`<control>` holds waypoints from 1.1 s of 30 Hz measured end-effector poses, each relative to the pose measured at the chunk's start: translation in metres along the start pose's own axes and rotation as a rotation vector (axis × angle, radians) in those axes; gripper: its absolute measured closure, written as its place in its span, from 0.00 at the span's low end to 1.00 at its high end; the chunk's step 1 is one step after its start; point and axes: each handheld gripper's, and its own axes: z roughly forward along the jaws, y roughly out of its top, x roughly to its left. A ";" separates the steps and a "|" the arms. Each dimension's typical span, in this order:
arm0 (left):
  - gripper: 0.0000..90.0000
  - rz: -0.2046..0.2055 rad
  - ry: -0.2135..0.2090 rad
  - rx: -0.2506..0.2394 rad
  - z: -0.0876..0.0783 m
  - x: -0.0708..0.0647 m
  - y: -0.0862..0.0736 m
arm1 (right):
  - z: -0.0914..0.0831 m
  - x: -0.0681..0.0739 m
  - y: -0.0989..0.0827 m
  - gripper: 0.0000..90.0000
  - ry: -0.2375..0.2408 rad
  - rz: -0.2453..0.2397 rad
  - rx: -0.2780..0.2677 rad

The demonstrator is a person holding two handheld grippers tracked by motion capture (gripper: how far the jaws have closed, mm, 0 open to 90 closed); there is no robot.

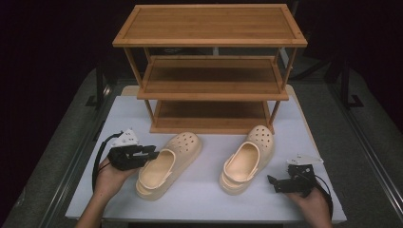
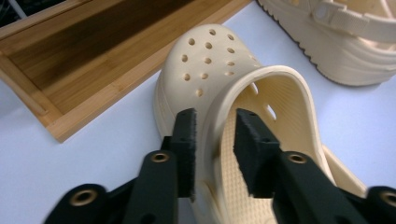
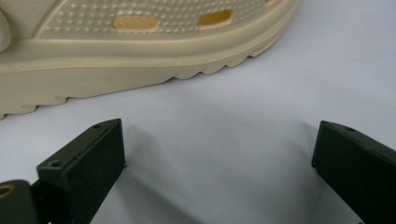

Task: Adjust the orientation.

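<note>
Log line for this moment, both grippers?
left gripper: open, straddling left clog side wall | right gripper: open, beside right clog | rack: empty

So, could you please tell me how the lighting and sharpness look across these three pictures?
High view: the white table is lit, the surroundings black. Left gripper view: the left clog is sharp, the fingers blurred at the bottom edge. Right gripper view: soft shadows fall on the table beside the fingers.

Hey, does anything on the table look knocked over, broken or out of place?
Nothing stands out. Both clogs, left clog and right clog, sit upright and undamaged before the wooden rack, each angled slightly rightward.
</note>
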 end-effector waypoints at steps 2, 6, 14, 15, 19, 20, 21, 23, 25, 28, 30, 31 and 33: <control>0.68 -0.021 -0.012 -0.010 -0.003 0.003 -0.001 | 0.000 0.000 0.000 0.02 0.000 0.000 0.000; 0.56 -0.053 -0.009 -0.023 -0.009 0.010 -0.003 | 0.000 0.000 0.000 0.02 0.000 0.000 0.000; 0.36 -0.109 0.036 -0.017 -0.022 0.028 -0.016 | 0.000 0.000 0.000 0.02 0.000 0.000 0.000; 0.34 -0.115 0.046 -0.019 -0.024 0.030 -0.018 | 0.000 0.000 0.000 0.02 0.000 0.000 0.000; 0.28 -0.128 0.088 -0.017 -0.031 0.037 -0.025 | 0.000 0.000 0.000 0.02 0.000 -0.001 -0.001; 0.26 -0.132 0.101 -0.018 -0.033 0.038 -0.027 | 0.000 0.000 0.000 0.02 0.000 -0.001 -0.001; 0.24 -0.138 0.107 -0.021 -0.034 0.039 -0.029 | 0.000 0.000 0.000 0.02 0.000 0.000 -0.001; 0.20 -0.146 0.118 -0.016 -0.036 0.040 -0.035 | 0.000 0.000 0.000 0.02 0.000 -0.001 0.000; 0.20 -0.150 0.125 -0.005 -0.038 0.041 -0.042 | 0.000 0.000 0.000 0.02 0.000 -0.001 0.001; 0.16 -0.162 0.140 0.008 -0.041 0.044 -0.055 | 0.000 0.000 0.000 0.02 0.000 0.000 0.002; 0.14 -0.175 0.151 0.017 -0.042 0.045 -0.065 | 0.000 0.000 0.000 0.02 0.000 0.000 0.002; 0.13 -0.174 0.161 0.024 -0.041 0.045 -0.070 | 0.000 0.000 0.000 0.02 -0.001 0.000 0.003; 0.10 -0.168 0.166 0.048 -0.037 0.046 -0.080 | 0.000 0.000 0.000 0.02 -0.002 -0.002 0.002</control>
